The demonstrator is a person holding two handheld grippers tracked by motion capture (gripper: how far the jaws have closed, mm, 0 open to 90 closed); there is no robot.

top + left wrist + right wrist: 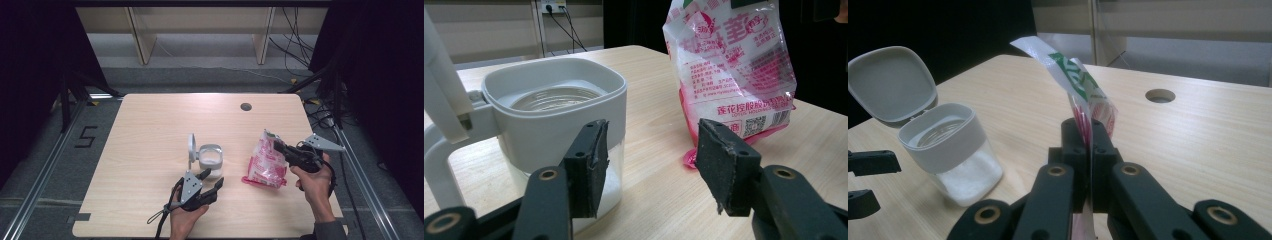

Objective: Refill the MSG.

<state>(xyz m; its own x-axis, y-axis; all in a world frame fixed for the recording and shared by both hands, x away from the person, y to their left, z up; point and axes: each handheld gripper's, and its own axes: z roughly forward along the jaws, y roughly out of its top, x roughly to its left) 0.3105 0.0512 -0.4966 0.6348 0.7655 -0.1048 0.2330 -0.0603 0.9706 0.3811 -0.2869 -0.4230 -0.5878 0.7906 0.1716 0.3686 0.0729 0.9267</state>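
A white canister (210, 159) stands mid-table with its hinged lid (191, 148) swung up and white granules in the bottom. My left gripper (213, 177) sits just in front of it, open, with nothing between its pads (589, 165); the canister (559, 110) is close by the left jaw. To the right a pink and white bag (265, 162) stands on the table. My right gripper (278, 146) is shut on the bag's top edge (1073, 70), jaws pressed together on the film (1090, 132). The canister (948, 145) and the left gripper's jaw tips (868, 180) lie to its left.
A round cable hole (245, 106) sits near the wooden table's far edge (210, 95). Shelf legs and cables stand on the floor beyond. Metal rails run along both sides of the table.
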